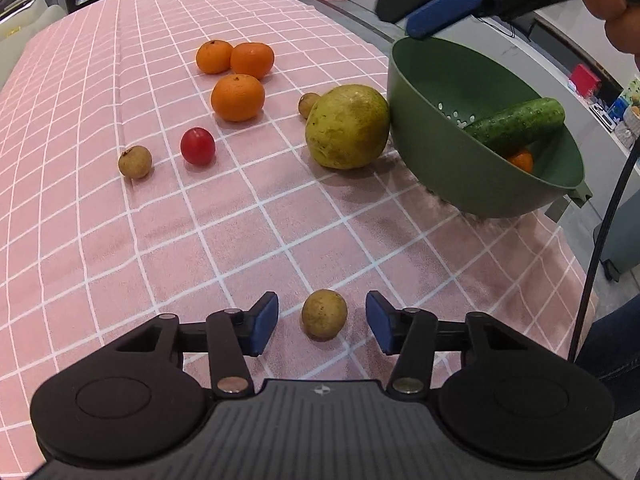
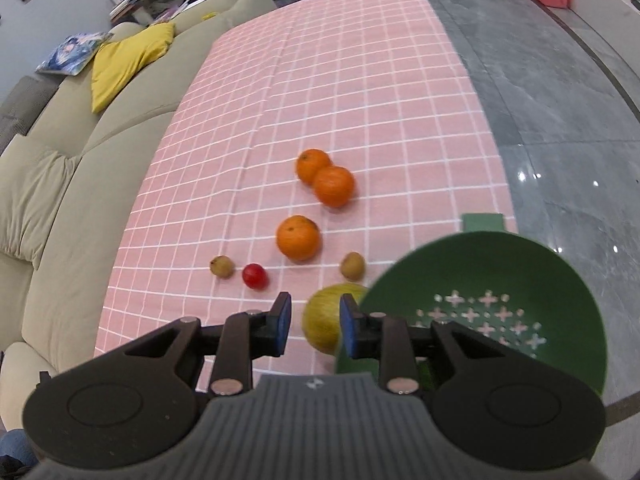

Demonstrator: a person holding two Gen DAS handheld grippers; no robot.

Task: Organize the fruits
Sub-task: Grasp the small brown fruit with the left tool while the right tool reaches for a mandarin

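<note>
Lying between the left gripper's [image 1: 322,322] jaws, untouched by either blue pad, a small round tan fruit [image 1: 324,313] rests on the desk's pink checked cloth [image 1: 120,260]. Farther off sit a bumpy yellow-green fruit [image 1: 347,126], glossy oranges [image 1: 237,97] and a smooth green perforated bowl [image 1: 440,152]. The right gripper's [image 2: 315,324] jaws stand narrowly parted, empty.
</note>
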